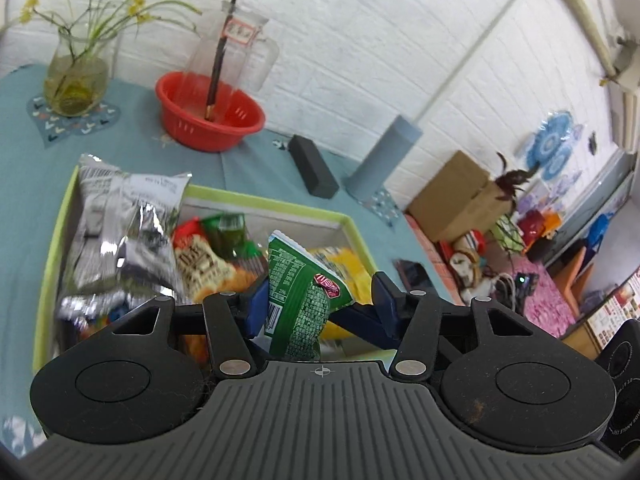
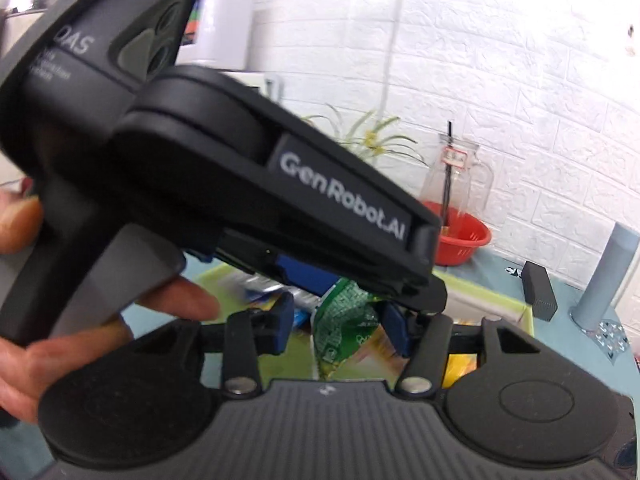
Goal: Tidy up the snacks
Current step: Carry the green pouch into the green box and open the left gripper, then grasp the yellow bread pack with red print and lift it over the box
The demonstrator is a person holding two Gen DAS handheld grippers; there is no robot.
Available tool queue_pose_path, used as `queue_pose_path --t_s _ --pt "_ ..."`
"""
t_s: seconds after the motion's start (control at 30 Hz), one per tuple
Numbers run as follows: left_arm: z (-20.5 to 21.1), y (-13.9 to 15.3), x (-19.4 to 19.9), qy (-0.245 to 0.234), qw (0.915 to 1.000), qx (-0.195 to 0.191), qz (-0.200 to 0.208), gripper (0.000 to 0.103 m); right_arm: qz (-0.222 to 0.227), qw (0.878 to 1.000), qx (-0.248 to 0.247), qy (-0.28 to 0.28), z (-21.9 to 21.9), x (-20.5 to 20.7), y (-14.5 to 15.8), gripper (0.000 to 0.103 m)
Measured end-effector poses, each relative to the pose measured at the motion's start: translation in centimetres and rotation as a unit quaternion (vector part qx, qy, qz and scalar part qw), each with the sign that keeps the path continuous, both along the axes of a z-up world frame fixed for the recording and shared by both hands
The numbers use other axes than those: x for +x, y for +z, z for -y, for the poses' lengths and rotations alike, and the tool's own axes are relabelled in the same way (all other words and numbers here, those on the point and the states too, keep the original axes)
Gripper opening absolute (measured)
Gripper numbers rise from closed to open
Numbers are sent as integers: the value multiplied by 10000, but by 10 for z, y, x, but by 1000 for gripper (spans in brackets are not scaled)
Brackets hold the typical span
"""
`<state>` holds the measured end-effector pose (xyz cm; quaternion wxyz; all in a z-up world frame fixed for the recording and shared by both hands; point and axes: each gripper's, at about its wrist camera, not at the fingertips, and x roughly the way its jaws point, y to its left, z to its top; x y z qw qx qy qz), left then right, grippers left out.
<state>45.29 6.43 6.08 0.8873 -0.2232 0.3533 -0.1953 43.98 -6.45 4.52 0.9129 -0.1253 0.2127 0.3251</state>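
Snacks fill a shallow rectangular tray (image 1: 54,248) with a lime-green rim, which sits on the teal cloth of the tabletop (image 1: 24,184). Crinkled silver foil bags (image 1: 120,232) lie heaped at its left end, with red, orange and yellow packets beside them, blurred.

One green packet (image 1: 304,292) is lifted above the tray. Its glossy film is printed with fine white text and a red oval mark, and its long axis runs roughly upright, with the sealed, serrated top edge tilted up and to the left in the left wrist view.

Left tool (image 1: 316,300) has its blue pads pressed against the packet's sides, pinching it. In the right wrist view the left tool's black body crosses the upper left, held by a hand (image 2: 24,280).

Right tool (image 2: 344,320) has the same packet between its blue fingers (image 2: 284,320); whether its pads press on the film I cannot tell.

Behind the tray stand a round red plastic basket (image 1: 210,114), a clear glass pitcher (image 1: 236,48), a glass vase (image 1: 76,76) of green stems, a grey cylinder (image 1: 384,156) and a black block (image 1: 314,166), before a white brick-patterned wall.
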Motion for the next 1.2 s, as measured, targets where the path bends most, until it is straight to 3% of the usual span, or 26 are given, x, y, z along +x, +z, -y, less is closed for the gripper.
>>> queue_pose_path --t_s 0.07,0.17,0.23,0.27,0.4,0.53,0.6,0.7,0.83,1.1,1.13,1.17,1.2 --pt "-2 -5 19 -15 10000 -19 -49 40 -169 9998 99 -23 6 22 -5 65" --pt "-13 -4 24 233 9996 27 151 65 -46 9997 168 -150 19 30 -6 77" --pt "-22 1 14 356 9987 -58 353 72 123 9992 270 -252 29 0 -5 82" --pt "-25 4 8 348 9984 -109 420 73 210 9988 345 -274 40 -6 -3 93" --pt "-23 8 -26 192 9983 -245 488 80 254 9972 573 -403 79 -46 -3 93" --pt "1 -2 -67 -271 9984 -286 394 83 -364 9960 574 -583 117 -79 -26 92" --pt "22 -17 -78 -577 9979 -247 181 86 -656 9935 425 -828 130 -98 -53 92" --pt "53 -50 -77 -788 9958 -205 -409 79 -1029 9870 471 -1142 142 -106 -73 92" --pt "80 -82 -66 -934 9890 -357 -1086 69 -1136 9849 524 -1193 142 -106 -79 92" --pt "117 -96 -54 -882 9893 69 -1159 69 -1083 9876 266 -1107 135 -98 -86 87" --pt "119 -95 -55 -887 9897 140 -1118 68 -1113 9874 216 -1105 135 -97 -88 77" --pt "121 -95 -58 -880 9900 260 -1074 59 -1032 9885 203 -1090 134 -98 -90 68" --pt "123 -95 -60 -949 9890 350 -1081 34 -952 9888 145 -1143 134 -102 -90 59"
